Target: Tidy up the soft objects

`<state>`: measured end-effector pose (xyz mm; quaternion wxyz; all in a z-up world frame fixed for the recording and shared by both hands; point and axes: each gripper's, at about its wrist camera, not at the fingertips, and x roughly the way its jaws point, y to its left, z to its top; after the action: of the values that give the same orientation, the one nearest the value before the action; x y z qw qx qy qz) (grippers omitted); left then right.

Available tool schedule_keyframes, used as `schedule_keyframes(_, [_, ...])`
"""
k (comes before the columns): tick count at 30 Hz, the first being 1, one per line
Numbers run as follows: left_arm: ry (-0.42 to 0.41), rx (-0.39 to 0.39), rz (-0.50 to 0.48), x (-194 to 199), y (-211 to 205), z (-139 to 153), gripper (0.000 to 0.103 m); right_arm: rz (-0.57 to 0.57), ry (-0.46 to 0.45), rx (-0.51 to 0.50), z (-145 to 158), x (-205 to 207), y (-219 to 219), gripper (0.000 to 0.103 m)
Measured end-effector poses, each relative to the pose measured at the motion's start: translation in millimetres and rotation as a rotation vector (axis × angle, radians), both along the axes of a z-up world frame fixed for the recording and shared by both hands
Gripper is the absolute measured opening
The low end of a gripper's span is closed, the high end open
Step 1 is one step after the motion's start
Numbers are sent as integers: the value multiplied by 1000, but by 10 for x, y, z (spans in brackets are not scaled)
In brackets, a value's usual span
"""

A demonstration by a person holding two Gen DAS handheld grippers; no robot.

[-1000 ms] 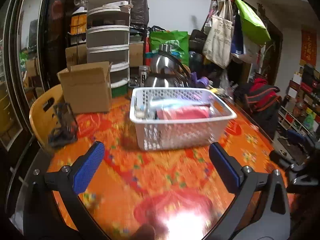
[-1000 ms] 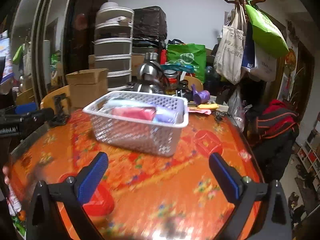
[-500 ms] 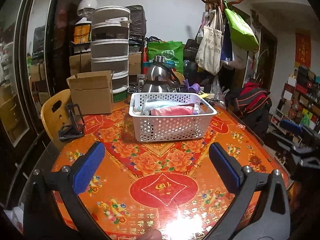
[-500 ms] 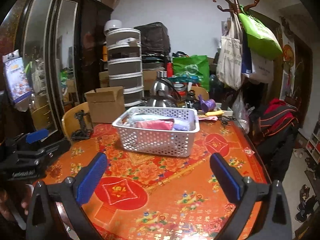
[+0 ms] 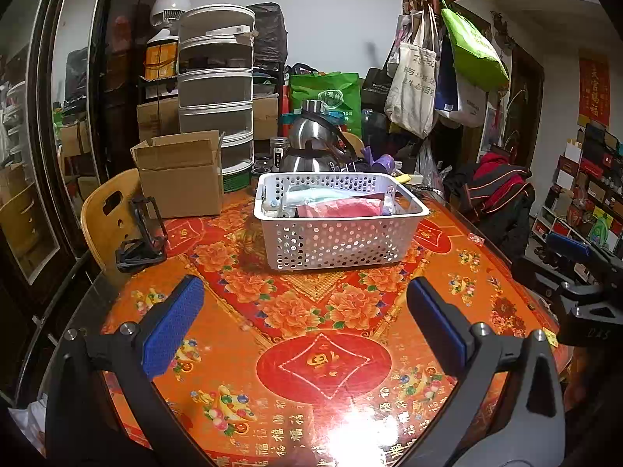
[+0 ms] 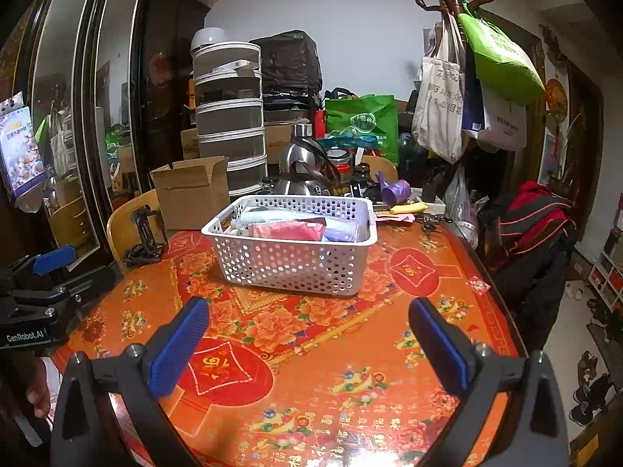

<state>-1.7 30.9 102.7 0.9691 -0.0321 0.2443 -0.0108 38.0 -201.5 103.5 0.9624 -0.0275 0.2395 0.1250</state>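
Basket (image 5: 338,229) mid-table (image 5: 233,334), long axis crosswise to me, holding red pouch (image 5: 338,207) lying flat; items beneath it hard to make out. Left gripper (image 5: 305,319) and right gripper (image 6: 307,334): fingers wide, empty.

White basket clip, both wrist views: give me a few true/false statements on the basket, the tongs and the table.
1. Both tongs, left and right, are open and empty. True.
2. The white basket is empty. False: it holds soft items, including a red pouch.
3. The cardboard box sits inside the basket. False: it stands on the table, apart from the basket.
4. A steel kettle stands behind the basket. True.
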Motion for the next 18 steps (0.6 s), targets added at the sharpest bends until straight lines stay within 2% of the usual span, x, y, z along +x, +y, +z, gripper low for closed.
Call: schedule_keyframes(18, [10,-2,-3,18,-3,-61,103,-5,-2,-20,-33,-14,40,102])
